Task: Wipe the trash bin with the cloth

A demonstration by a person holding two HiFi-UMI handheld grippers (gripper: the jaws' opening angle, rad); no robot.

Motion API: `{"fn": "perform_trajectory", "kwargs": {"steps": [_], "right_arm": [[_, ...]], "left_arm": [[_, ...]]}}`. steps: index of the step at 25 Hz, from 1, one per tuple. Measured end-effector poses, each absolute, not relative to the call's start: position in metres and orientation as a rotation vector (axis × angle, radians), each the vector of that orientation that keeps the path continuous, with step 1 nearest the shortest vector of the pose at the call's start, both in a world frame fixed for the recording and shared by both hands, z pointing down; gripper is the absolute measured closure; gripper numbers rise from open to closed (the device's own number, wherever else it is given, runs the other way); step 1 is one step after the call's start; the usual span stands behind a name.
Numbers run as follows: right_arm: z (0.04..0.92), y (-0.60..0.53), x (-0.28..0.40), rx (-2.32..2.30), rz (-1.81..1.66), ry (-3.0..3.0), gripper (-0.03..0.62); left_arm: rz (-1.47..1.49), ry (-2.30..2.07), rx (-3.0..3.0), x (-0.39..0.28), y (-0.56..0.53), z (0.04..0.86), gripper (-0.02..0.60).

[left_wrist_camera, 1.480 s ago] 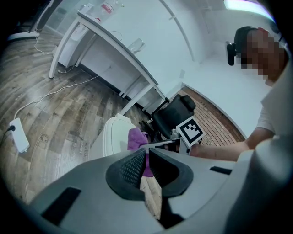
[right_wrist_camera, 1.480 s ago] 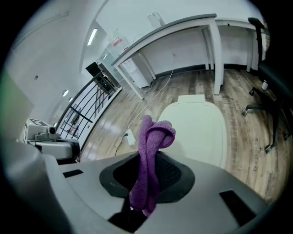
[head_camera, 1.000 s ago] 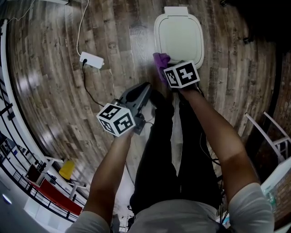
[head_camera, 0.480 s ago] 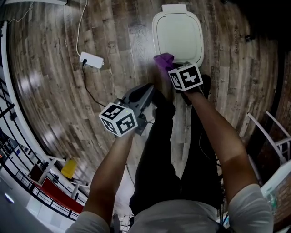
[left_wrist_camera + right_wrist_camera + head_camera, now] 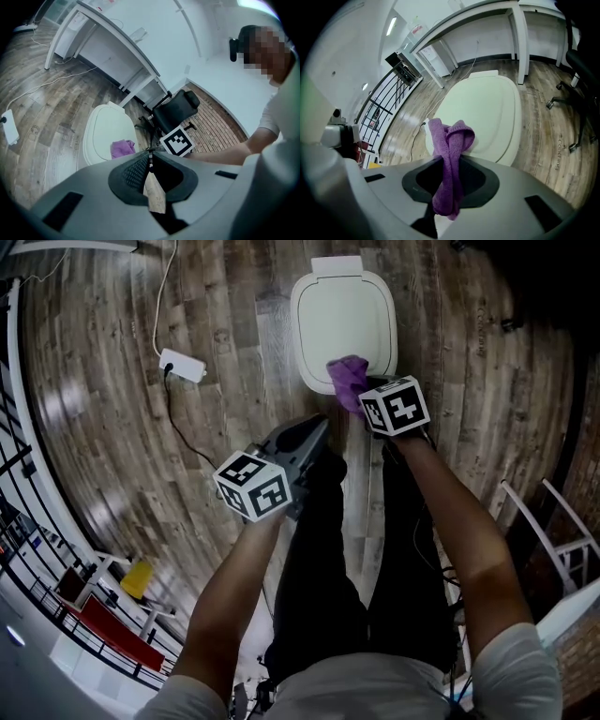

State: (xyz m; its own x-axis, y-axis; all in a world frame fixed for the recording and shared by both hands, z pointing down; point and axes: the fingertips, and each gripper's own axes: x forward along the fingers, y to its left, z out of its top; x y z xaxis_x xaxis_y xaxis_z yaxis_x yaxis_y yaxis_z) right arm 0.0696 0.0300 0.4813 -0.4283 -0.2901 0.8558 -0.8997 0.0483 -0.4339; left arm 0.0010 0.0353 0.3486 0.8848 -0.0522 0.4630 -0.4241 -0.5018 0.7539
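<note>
We hold the cloth pinched mid-length in the closed jaws of the right gripper, its soft, light bundle (likely to bunch up, we think) at the near edge of the trash bin, while the left gripper has its jaws closed on nothing.

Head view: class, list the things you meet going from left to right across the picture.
Yellow object → white power strip → left gripper → purple cloth → white tubular frame.
</note>
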Motion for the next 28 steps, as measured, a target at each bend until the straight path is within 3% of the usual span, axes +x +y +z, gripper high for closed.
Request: {"fn": "perform_trajectory", "kwargs": {"steps": [15,28], "right_arm": [[0.487,0.048,0.141,1.140,1.375,-1.803,0.513],[0.509,0.059,0.275,1.239,1.264,-1.616,0.513]], "left_arm": [[0.549,-0.282,2.063,0.092,0.050,0.358,0.560],[0.560,-0.208,2.070,0.150,0.050,0.370,0.560]]}}
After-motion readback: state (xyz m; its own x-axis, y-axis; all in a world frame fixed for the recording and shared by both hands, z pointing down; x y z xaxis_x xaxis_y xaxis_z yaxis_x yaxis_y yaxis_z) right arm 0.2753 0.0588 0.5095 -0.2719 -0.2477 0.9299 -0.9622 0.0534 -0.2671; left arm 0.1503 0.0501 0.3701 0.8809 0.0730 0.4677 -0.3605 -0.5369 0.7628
